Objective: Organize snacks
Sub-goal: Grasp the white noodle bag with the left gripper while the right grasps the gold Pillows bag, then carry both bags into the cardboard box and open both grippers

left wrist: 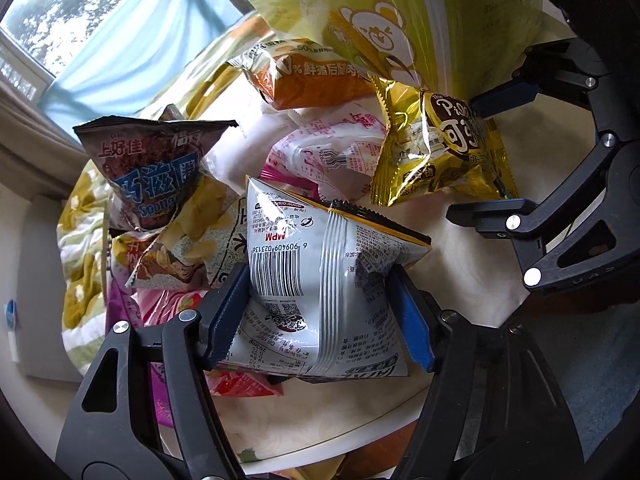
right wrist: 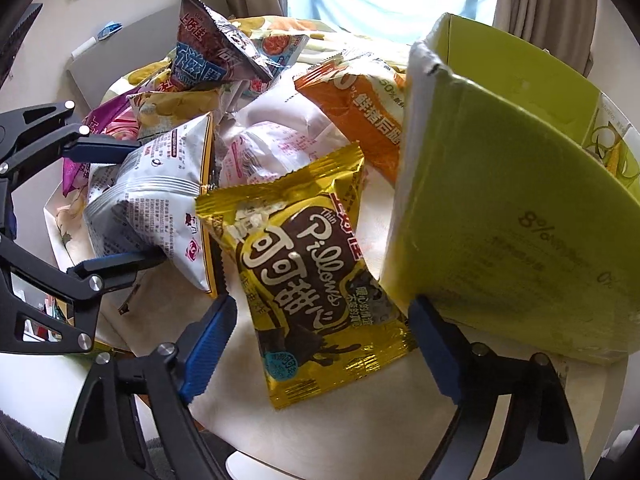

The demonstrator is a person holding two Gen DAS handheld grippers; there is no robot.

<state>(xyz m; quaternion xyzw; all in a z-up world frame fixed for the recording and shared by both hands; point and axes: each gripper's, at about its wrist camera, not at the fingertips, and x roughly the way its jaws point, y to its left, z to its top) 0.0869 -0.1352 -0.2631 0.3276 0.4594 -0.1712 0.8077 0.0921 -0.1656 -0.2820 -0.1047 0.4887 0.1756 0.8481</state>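
On the pale tabletop (right wrist: pixel 304 432), in front of a window, a loose heap of snack packets is spread beside a green carton (right wrist: pixel 500 216) that stands with its mouth open. The silver-white packet (left wrist: pixel 320 276) at the near edge of the heap is pinched at its middle by the left tool (left wrist: pixel 320 312), whose blue pads are seen pressing into both sides. The gold cocoa packet (right wrist: pixel 304 264) lies just beside the carton, and the right tool (right wrist: pixel 320 340) is set astride its lower end with both pads clear of the foil, so nothing is gripped there.

Both packets are judged light, puffed with air and soft; the foil looks slick and is likely to slide or crumple under pressure, and the contents are probably brittle. A hold across the belly, or on the crimped end seal, is judged safest, with only gentle closing.

Counted where they can be told apart: one green carton, one silver-white packet, one gold packet, one orange packet (right wrist: pixel 352 108), one dark packet with blue lettering (left wrist: pixel 156 176), one crisp packet (left wrist: pixel 192 236), and at least two pink-and-white packets (left wrist: pixel 324 152). Others are buried and cannot be counted.
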